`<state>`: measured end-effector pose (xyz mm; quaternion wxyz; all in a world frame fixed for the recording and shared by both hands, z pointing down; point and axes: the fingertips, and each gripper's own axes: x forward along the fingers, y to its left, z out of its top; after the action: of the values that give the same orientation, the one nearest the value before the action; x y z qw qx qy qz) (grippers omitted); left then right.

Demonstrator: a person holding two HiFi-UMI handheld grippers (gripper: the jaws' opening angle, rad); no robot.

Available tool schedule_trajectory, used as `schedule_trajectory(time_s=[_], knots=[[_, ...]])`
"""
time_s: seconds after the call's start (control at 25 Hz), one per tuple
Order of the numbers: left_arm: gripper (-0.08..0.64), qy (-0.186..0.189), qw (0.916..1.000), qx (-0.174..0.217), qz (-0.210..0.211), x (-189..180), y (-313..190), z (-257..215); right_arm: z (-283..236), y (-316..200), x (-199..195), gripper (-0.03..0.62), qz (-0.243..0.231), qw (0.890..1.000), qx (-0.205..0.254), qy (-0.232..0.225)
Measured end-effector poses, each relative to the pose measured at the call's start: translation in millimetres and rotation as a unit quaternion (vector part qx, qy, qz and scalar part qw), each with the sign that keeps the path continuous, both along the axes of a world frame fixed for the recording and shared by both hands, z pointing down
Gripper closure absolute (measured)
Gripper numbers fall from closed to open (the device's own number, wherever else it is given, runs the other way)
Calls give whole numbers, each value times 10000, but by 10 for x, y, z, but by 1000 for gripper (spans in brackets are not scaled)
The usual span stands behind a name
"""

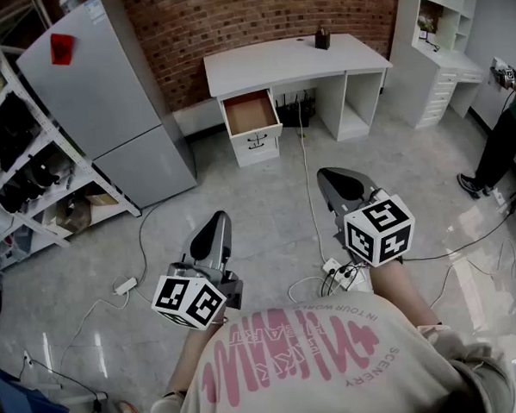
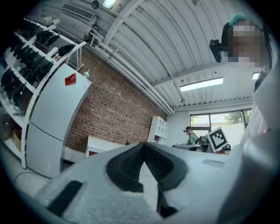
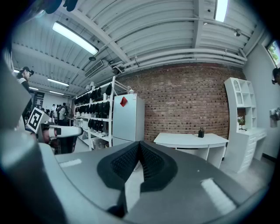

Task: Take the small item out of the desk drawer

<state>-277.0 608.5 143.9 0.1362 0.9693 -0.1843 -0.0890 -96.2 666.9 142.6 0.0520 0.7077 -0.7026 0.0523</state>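
The left hand-held gripper has its dark ribbed pads meeting at the tips, with nothing between them. Beyond it stand a pale fridge with a red tag on its door, a rack of dark things at far left, and a brick wall with the white table at its foot. Far off, a person in green stands by the windows.

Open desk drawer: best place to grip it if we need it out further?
The open drawer faces the person, top exposed. Probably pinch the top edge of its white front panel from above, one jaw inside, one outside. The dark handle below is too small to judge.
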Motion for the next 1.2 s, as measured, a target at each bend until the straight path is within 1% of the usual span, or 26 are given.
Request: schedule_trajectory(time_s=[0.24, 0.44, 0.6, 0.72, 1.0, 1.12, 1.2], knots=[[558, -13, 10000, -58, 0, 79, 13, 85, 111, -24, 80, 584, -37, 9999, -100, -45], [558, -102, 9997, -199, -64, 77, 3, 190, 213, -46, 80, 584, -106, 9997, -181, -125], [558, -192, 9992, -327, -105, 42, 21, 300, 370, -57, 40, 584, -168, 9990, -337, -236], [558, -281, 9986, -440, -112, 26, 31, 380, 477, -73, 0, 584, -235, 9981, -449, -354], [558, -394, 9977, -536, -86, -4, -44, 479, 577, -195, -51, 583, -322, 9950, -343, -883], [558, -413, 9973, -595, -92, -19, -142, 545, 643, -300, -52, 583, -337, 9934, -439, -1009], [558, -400, 9970, -656, -64, -2, -275, 596, 681, -417, -52, 584, -338, 9930, -502, -1013]])
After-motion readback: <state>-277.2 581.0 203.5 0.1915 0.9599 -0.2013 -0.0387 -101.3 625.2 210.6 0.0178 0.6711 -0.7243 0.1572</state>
